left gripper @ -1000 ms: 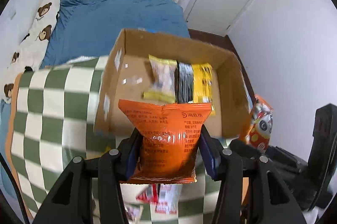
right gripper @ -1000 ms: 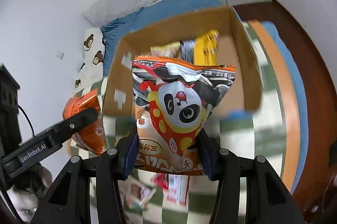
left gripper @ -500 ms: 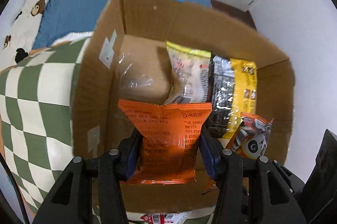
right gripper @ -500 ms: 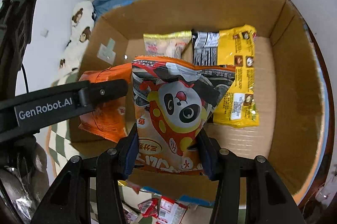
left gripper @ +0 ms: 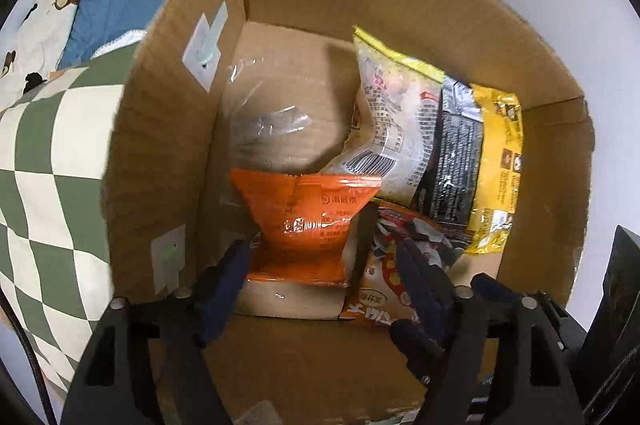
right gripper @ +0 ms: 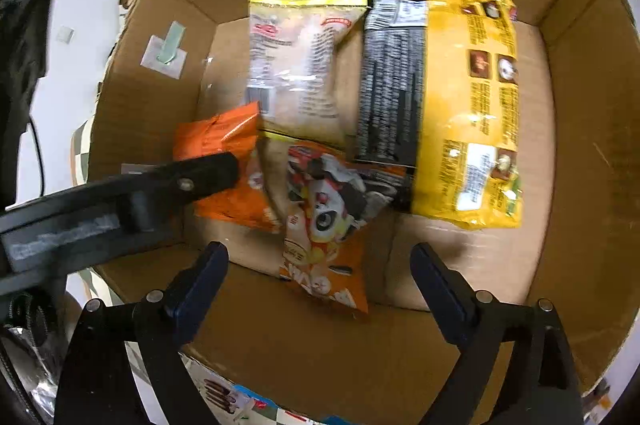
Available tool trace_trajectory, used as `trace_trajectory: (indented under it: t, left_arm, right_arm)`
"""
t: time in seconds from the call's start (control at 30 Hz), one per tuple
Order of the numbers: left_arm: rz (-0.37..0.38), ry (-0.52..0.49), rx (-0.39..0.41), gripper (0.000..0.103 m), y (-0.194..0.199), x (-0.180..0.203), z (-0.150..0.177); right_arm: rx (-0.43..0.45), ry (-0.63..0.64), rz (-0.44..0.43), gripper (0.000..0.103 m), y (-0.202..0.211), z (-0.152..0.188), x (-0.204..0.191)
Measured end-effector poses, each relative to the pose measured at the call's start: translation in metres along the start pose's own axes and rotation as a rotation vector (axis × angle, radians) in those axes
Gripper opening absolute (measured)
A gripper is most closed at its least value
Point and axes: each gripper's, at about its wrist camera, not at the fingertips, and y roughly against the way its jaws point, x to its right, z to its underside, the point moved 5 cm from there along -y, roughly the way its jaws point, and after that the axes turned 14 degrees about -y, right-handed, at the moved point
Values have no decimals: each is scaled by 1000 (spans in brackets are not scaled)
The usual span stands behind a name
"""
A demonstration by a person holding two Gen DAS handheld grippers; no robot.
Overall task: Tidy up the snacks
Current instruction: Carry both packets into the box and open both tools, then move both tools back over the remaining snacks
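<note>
**A:** Both grippers have dropped from above the bed into the box (right gripper: 572, 129), and both sets of jaws have just been opening. A second ago each was clamped on a bag.

**B:** What's between them now?

**A:** On the right gripper (right gripper: 320, 289), nothing. Its fingers stand wide apart and the panda bag (right gripper: 324, 221) lies loose on the box floor beyond the tips, blurred, so it may not have settled. The left gripper (left gripper: 320, 265) is spread too. The orange bag (left gripper: 304, 225) sits between its fingers, but there is a gap on the right side, so I read it as let go, not pinched.

**B:** Why release there?

**A:** My guess is that they are filling the near left corner. The far side already holds a pale bag (right gripper: 300, 65), a black pack (right gripper: 390, 89) and a yellow bag (right gripper: 472, 105), lying side by side.

**B:** How do the two new ones sit?

**A:** The orange one is beside the left wall, with its crimped top edge flared wide. The panda bag is just to its right, orange and white with a cartoon face, overlapping the foot of the pale bag. Both are glossy, puffy foil. A checked blanket (left gripper: 48, 161) lies outside the box.
</note>
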Motion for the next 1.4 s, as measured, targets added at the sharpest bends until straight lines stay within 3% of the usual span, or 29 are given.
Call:
trace_trajectory:
  t: [0.2,0.5,0.83,1.2,1.4]
  left_arm:
    - [-91,-51,88,83,33,9,4]
    - [-171,-114,273,83,95,27,24]
    - [-246,-180,440,83,158,58,63]
    - [-241,-175,498,83,184,66,99]
    - [-197,-78,423,83,156,42,132]
  right_arm:
    - [69,-21,9,94,27,-1,13]
    - [263,-37,61,94,93,11,35]
    - [451,-40,42,94,176,56,37]
    - [498,-47,-20,94,217,98,34]
    - [427,-73,-45,94,192,123,40]
